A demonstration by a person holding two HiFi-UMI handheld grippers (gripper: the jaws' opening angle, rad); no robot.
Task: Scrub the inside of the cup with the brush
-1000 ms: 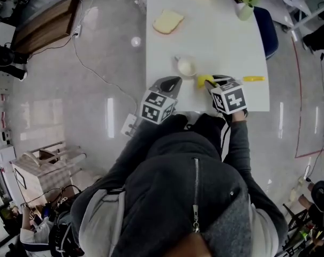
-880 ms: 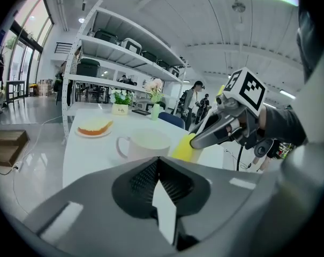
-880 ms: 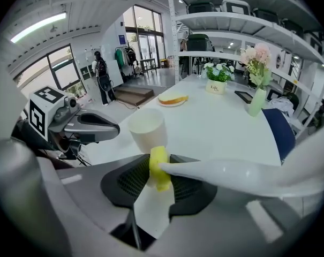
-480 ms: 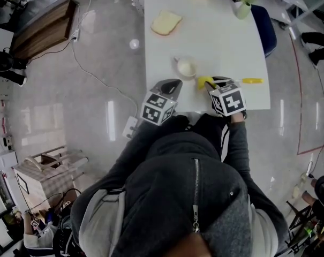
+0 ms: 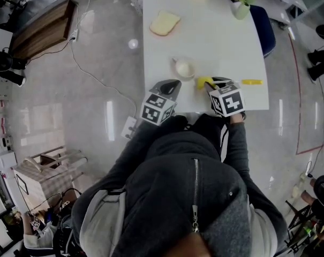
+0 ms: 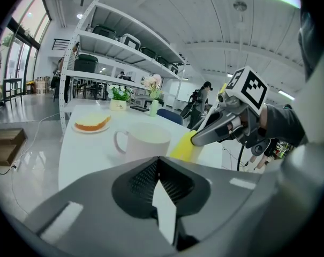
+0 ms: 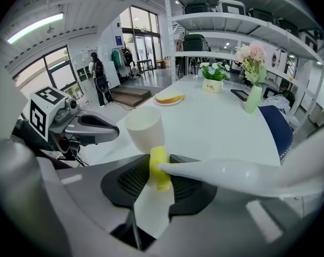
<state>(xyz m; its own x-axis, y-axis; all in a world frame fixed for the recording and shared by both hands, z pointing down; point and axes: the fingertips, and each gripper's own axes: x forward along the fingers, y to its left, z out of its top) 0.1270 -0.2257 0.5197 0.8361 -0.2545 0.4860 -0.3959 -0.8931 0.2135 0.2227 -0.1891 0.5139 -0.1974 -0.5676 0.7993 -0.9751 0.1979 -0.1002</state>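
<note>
Right gripper (image 7: 157, 170) is clamped on the brush (image 7: 231, 173), pinching its yellow part while the pale handle sticks out sideways. Left gripper (image 6: 158, 167) is fully closed with nothing in it, hovering near the cup (image 6: 143, 141) but not touching it. The cup stands upright and unheld on the white table (image 5: 220, 36), just ahead of both grippers. Here's the danger: if the brush goes in with nobody steadying the cup, the cup may skid or tip over. And that sideways hold looks awkward to me — under scrubbing pressure the brush could twist in the jaws.
</note>
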